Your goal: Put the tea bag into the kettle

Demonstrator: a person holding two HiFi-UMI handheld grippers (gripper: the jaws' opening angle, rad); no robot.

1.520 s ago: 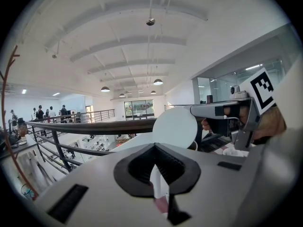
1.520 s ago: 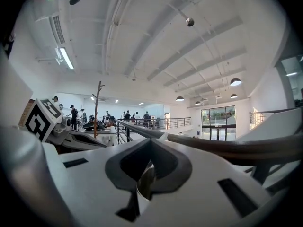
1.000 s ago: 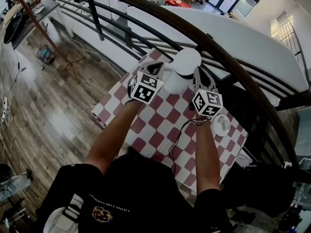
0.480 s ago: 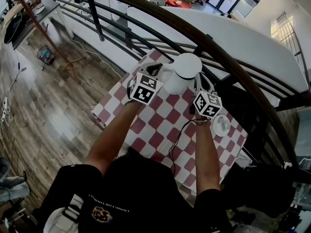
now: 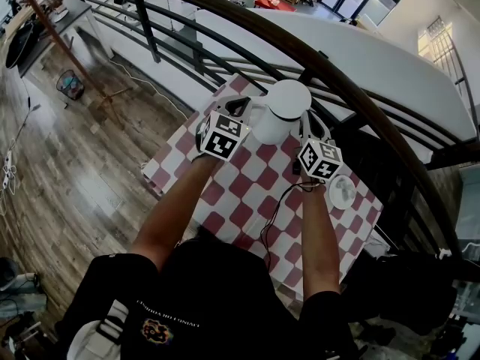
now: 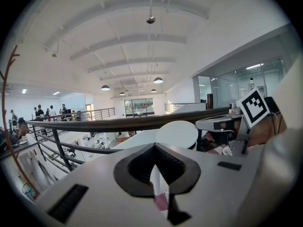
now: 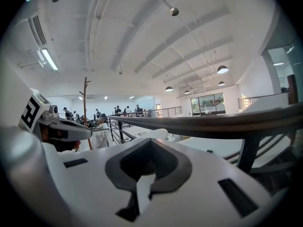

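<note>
White kettle is stood on the red-and-white checked tabletop, between both grippers. Versus a second ago, its lid is lowered flat onto the body and the right gripper is dropped alongside it. The left gripper is unmoved. Right fingers are pressed together, nothing gripped. Left fingers are closed too, with only a white-and-pink sliver seen in the slit. The tea bag is not seen in any view. The shirt print is unreadable.

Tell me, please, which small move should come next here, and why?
Probably open the right gripper to take the lid. The lid covers the kettle, so nothing can go in; that gripper sits shut and empty beside the lid, and a pale thing, perhaps the tea bag, lies in the dish.
</note>
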